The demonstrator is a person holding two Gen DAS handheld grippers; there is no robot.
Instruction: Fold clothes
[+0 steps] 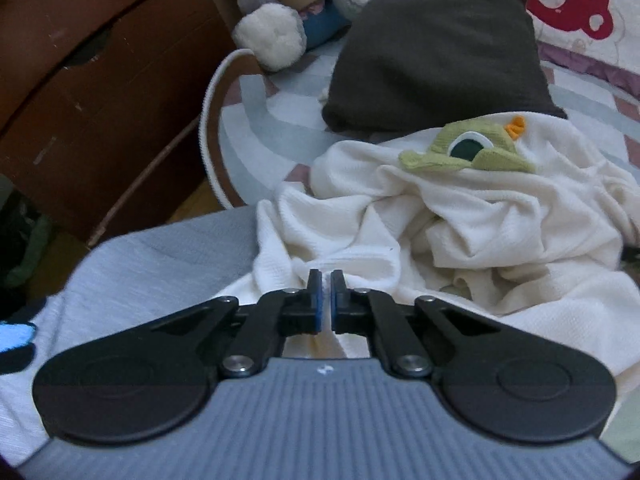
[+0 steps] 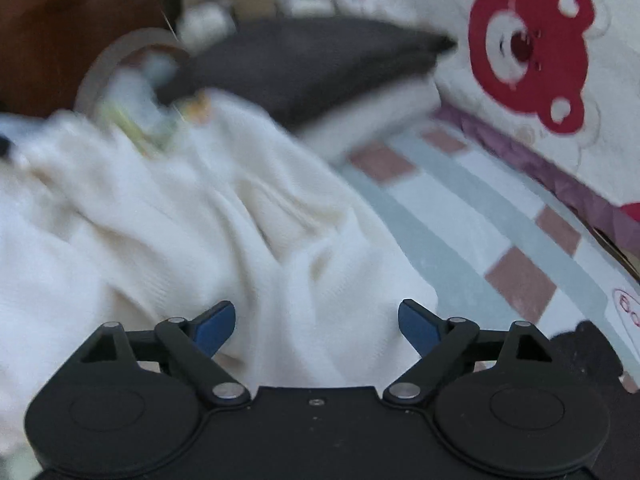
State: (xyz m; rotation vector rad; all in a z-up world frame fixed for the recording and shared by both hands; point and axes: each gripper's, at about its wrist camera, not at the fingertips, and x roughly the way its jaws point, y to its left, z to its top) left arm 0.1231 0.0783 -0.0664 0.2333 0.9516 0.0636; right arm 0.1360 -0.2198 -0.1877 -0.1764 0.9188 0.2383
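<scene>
A bed with a pale blue, white and dusty-pink checked sheet (image 2: 472, 216) fills the room's corner, edged by a brown wooden cabinet (image 1: 100, 92), grey-and-white plush toys (image 1: 276, 36) and a cream cover printed with a red bear (image 2: 528, 56). On the sheet lie a folded dark grey cloth (image 1: 436, 56) and, nearer, a crumpled cream knit garment with a green frog patch (image 1: 460, 216). The left gripper (image 1: 326, 296) has its jaws clenched on a fold of the garment, while the right gripper (image 2: 316, 320) hangs released over it.

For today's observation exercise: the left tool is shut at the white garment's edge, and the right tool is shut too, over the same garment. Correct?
Not quite. The right tool is open, fingers spread wide above the white garment, as the right wrist view shows. The left tool is shut at its edge.
</scene>
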